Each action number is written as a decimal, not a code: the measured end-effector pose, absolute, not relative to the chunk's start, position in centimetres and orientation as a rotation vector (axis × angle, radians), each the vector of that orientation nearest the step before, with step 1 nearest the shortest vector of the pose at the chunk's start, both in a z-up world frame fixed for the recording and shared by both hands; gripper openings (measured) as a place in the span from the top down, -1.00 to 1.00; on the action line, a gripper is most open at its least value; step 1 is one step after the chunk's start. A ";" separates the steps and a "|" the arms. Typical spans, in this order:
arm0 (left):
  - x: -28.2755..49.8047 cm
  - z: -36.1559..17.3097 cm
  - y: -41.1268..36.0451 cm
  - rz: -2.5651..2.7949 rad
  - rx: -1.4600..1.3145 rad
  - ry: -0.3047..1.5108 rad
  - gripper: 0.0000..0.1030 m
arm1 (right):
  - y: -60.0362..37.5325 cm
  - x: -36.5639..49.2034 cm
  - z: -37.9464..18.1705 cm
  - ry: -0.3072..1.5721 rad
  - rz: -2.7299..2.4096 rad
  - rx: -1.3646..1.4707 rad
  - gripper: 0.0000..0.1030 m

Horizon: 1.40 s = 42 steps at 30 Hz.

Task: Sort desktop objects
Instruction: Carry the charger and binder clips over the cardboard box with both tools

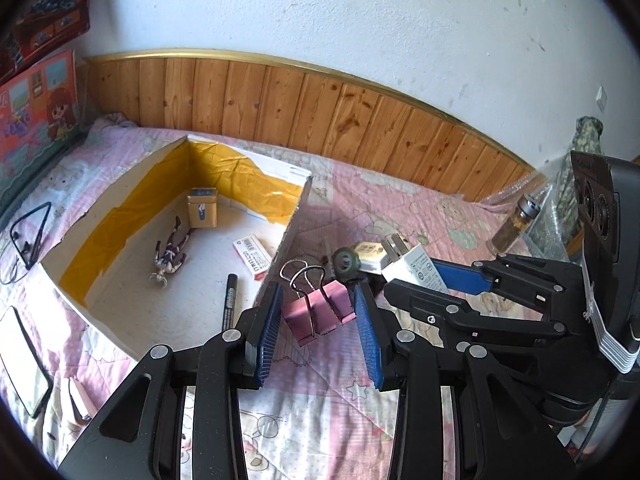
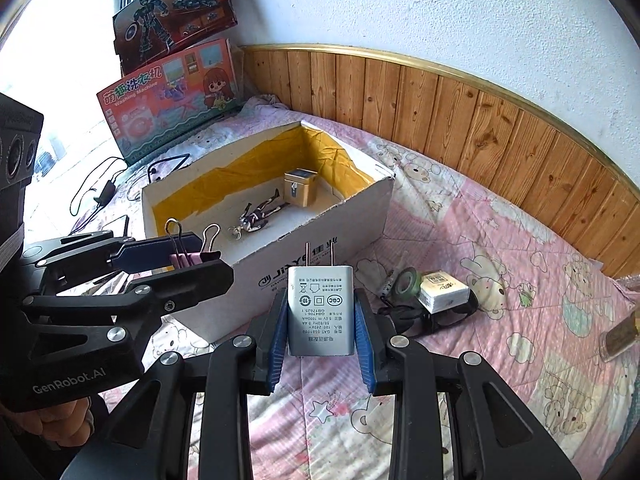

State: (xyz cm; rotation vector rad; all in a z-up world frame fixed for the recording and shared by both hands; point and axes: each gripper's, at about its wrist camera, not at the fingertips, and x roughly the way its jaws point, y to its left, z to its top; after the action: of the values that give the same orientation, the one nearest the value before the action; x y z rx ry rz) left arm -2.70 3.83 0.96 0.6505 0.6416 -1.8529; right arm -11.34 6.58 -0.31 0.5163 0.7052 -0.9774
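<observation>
Left tool (image 1: 318,322) grips a pink binder clip (image 1: 318,314) with silver wire handles; right tool (image 2: 321,326) grips a grey wall charger (image 2: 321,310), prongs up, both held above a pink quilted bed (image 2: 520,280) beside an open cardboard box (image 2: 320,256)

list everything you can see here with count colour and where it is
binder clip: 1, pink with silver handles, held between the left gripper's pads
charger: 1, white, prongs up, held between the right gripper's pads
cardboard box: 1, white outside, yellow tape inside, on the bedspread
tin: 1, gold, in the box's far corner
figurine: 1, dark, lying in the box
eraser pack: 1, white and red, in the box
marker: 1, black, in the box
tape roll: 1, green, on the bedspread right of the box
small carton: 1, white, beside the tape roll
toy boxes: 2, red and dark, against the wall
left gripper: 1, black, blue pads
right gripper: 1, black, blue pads
</observation>
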 end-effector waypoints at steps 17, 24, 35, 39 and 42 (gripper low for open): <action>2.1 2.6 2.6 -1.801 0.566 0.703 0.27 | 6.1 -9.1 1.3 0.674 -1.010 0.502 0.39; 4.0 3.1 2.0 -1.773 0.530 0.733 0.27 | 5.8 -7.7 1.8 0.664 -1.019 0.497 0.39; 7.0 2.7 0.5 -1.715 0.503 0.799 0.27 | 5.0 -5.7 2.1 0.685 -1.018 0.470 0.39; 7.7 2.2 0.0 -1.696 0.508 0.827 0.27 | 4.2 -4.8 1.8 0.707 -1.019 0.462 0.39; 8.1 1.9 -0.3 -1.678 0.511 0.838 0.27 | 3.5 -4.2 1.7 0.720 -1.021 0.461 0.39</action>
State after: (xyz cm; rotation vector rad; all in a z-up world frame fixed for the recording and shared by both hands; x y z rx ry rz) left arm 8.11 -0.35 1.85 0.5107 0.8378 -1.6785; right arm -4.20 3.54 1.72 0.4606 0.7196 -1.0206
